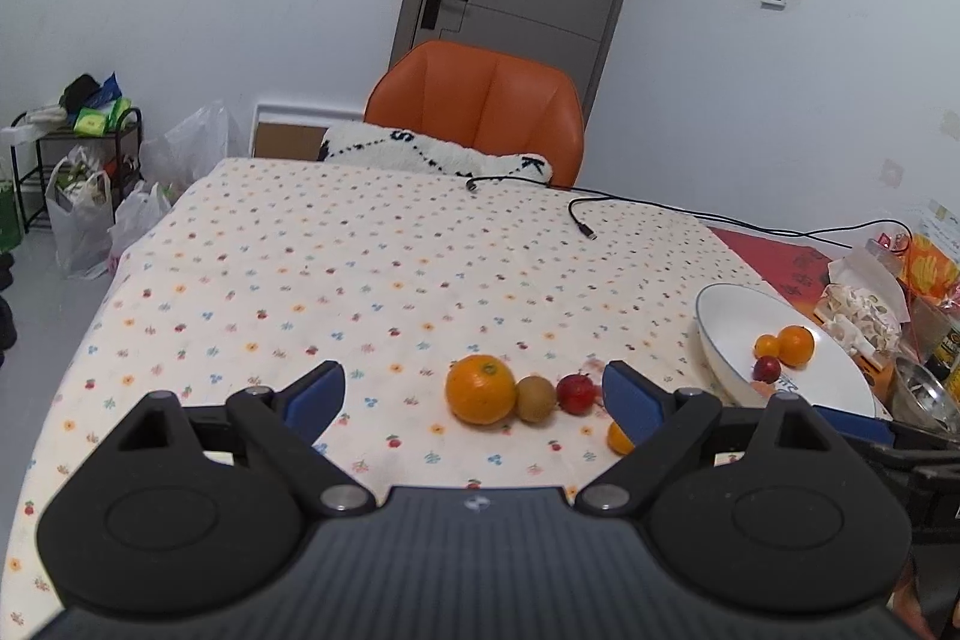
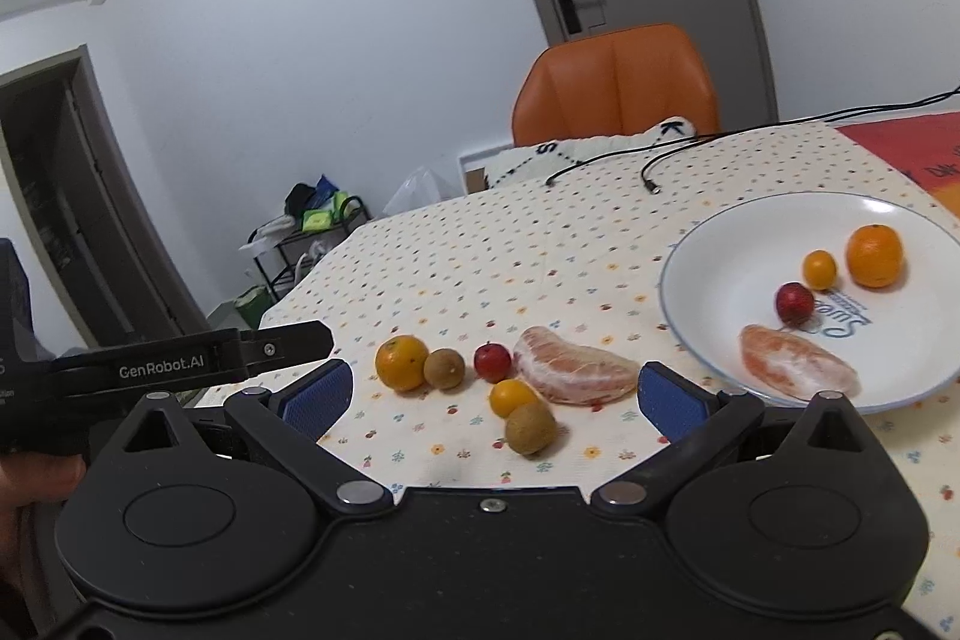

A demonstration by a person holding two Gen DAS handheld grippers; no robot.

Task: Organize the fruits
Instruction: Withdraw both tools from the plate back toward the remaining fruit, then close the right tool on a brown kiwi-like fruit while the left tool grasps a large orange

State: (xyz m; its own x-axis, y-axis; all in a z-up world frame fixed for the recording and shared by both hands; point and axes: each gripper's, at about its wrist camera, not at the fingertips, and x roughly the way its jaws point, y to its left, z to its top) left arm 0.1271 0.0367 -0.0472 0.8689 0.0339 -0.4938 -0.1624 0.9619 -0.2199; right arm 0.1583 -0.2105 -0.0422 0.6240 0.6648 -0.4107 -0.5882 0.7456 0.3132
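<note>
On the flowered tablecloth lie an orange (image 1: 480, 389) (image 2: 401, 363), a brown kiwi (image 1: 535, 399) (image 2: 444, 369), a small red fruit (image 1: 576, 393) (image 2: 492, 363), a peeled citrus wedge (image 2: 575, 367), a small orange fruit (image 2: 511, 397) and a second kiwi (image 2: 530, 429). The white plate (image 2: 720, 244) (image 1: 729, 316) at the right holds an orange (image 2: 874, 256), a small orange fruit (image 2: 819, 269), a red fruit (image 2: 794, 303) and a peeled wedge (image 2: 795, 364). My left gripper (image 1: 474, 391) stands open, near side of the row. My right gripper (image 2: 495, 394) is open around the nearer fruits, touching none.
An orange chair (image 1: 480, 106) with a white cushion stands at the table's far side. Black cables (image 1: 660, 208) cross the far right of the cloth. Bags, packets and a metal bowl (image 1: 924, 400) crowd the right edge. A rack and plastic bags (image 1: 84, 196) stand on the floor at the left.
</note>
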